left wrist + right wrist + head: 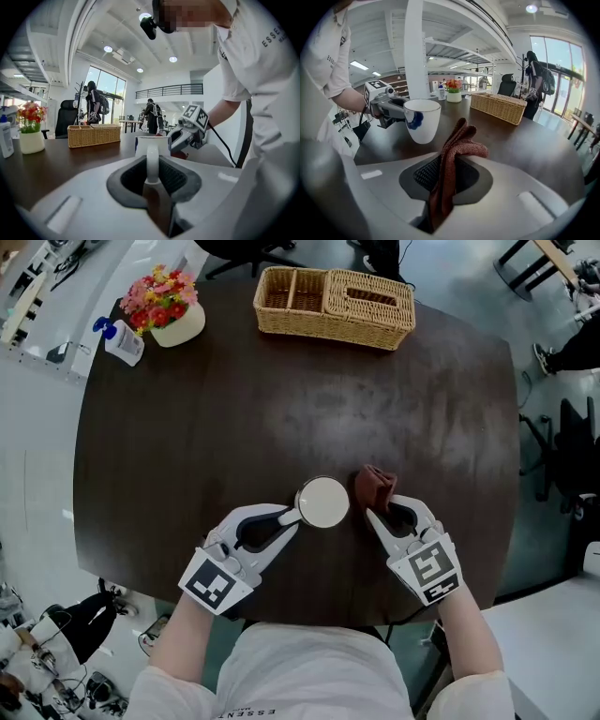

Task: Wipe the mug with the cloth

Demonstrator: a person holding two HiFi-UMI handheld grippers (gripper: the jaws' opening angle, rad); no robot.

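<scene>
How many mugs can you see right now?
1. The white mug is at the table's near side, its handle clamped in the left gripper, just left of the cloth in the right gripper. The wicker basket could hide another.

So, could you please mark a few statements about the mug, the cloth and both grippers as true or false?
1. The left gripper is shut on the handle of the mug. True.
2. The right gripper is empty. False: it is shut on the cloth.
3. The mug lies on its side. False: it is upright, mouth up.
4. The wicker basket stands at the far side of the table. True.
</scene>
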